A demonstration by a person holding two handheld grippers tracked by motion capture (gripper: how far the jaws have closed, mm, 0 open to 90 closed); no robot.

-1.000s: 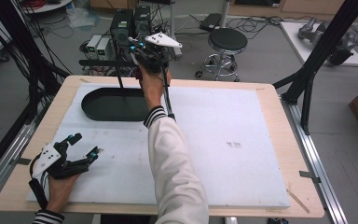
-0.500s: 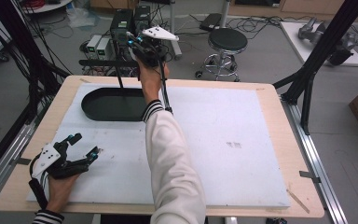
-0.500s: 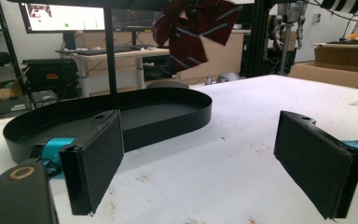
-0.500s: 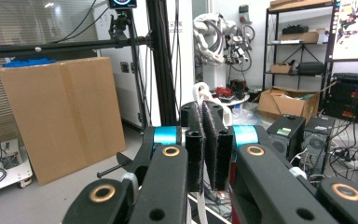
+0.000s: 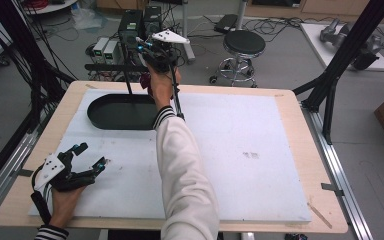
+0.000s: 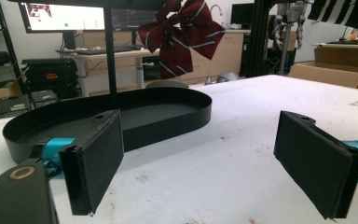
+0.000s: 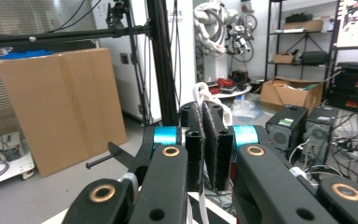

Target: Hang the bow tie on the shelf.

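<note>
High view: the right gripper (image 5: pixel 147 52), raised above the table's far edge beside a black stand (image 5: pixel 126 70), clamps the white strap (image 7: pixel 204 100) of a dark red striped bow tie (image 6: pixel 182 35) that dangles over the black oval tray (image 5: pixel 117 112). The left gripper (image 5: pixel 87 157) rests on the white table (image 5: pixel 260 150) at the near left, jaws spread wide and empty.

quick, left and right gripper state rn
Left gripper: open, holding nothing, low over the white table near the black tray.
Right gripper: shut on a white strap, raised with the striped red bow tie hanging below.
</note>
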